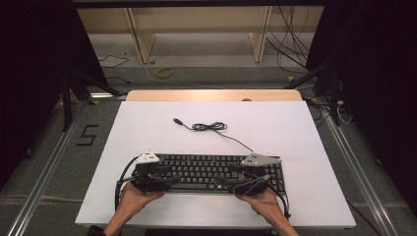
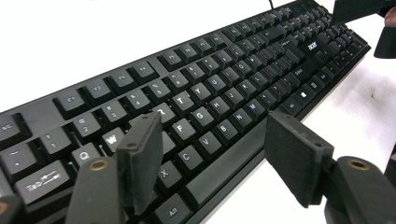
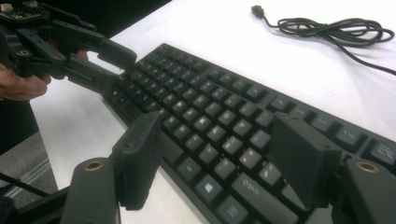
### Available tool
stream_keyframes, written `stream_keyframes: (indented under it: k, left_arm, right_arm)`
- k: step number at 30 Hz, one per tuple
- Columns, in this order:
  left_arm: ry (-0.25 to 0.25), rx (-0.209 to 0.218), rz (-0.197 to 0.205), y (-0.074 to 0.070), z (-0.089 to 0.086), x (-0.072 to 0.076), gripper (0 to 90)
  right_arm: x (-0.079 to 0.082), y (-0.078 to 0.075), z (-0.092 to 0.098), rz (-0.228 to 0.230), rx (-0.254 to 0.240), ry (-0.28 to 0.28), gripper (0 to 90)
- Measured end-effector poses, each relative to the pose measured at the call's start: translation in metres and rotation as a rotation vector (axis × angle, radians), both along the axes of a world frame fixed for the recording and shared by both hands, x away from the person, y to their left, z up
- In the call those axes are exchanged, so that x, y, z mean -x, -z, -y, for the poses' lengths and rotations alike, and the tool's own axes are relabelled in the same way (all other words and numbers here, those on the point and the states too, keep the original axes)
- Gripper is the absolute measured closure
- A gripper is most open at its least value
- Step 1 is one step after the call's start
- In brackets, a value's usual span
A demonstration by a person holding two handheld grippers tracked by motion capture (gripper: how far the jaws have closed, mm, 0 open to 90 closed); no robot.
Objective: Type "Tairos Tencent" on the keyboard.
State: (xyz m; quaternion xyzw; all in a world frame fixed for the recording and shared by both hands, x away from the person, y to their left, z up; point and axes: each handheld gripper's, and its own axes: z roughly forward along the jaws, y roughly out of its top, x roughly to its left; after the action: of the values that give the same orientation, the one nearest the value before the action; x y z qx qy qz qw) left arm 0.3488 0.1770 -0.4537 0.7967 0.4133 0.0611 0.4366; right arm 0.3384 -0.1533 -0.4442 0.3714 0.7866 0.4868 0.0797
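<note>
White tabletop (image 1: pixel 305 147) under bright overhead light, dark floor and wooden shelving beyond. Nearest the person: both hands at the near edge, left gripper (image 1: pixel 164 181) and right gripper (image 1: pixel 227 181) facing each other over the ends of a black keyboard (image 1: pixel 206 169). Left gripper (image 2: pixel 212 158) has its jaws spread wide, straddling the keyboard's (image 2: pixel 224 88) near left corner about the lower letter rows; pads clear of the keys, nothing held. Right gripper (image 3: pixel 215 163) likewise stands wide open over the keyboard's (image 3: pixel 219 112) near right part, nothing clamped. Keyboard lies flat, long side across the table, in the near half, roughly centred. Judgement: rigid plastic slab, moderately light, long, so it would pivot if taken at one end; keycaps loose and slippery, poor to pinch. Best hold is on the thin front lip or the end edges, one gripper at each. Farther off, its cable (image 1: pixel 231 137) runs from the back right to a loose coil (image 1: pixel 209 127) and USB plug (image 1: pixel 176 120); it will drag when moved.
</note>
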Motion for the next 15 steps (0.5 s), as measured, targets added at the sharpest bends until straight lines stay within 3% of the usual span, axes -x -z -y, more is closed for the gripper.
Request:
stream_keyframes:
  k: [15]
  left_arm:
    - [-0.034,0.002,-0.007,0.003,-0.016,0.000,30.3]
  right_arm:
    - [-0.024,-0.007,-0.034,-0.012,0.028,-0.029,35.5]
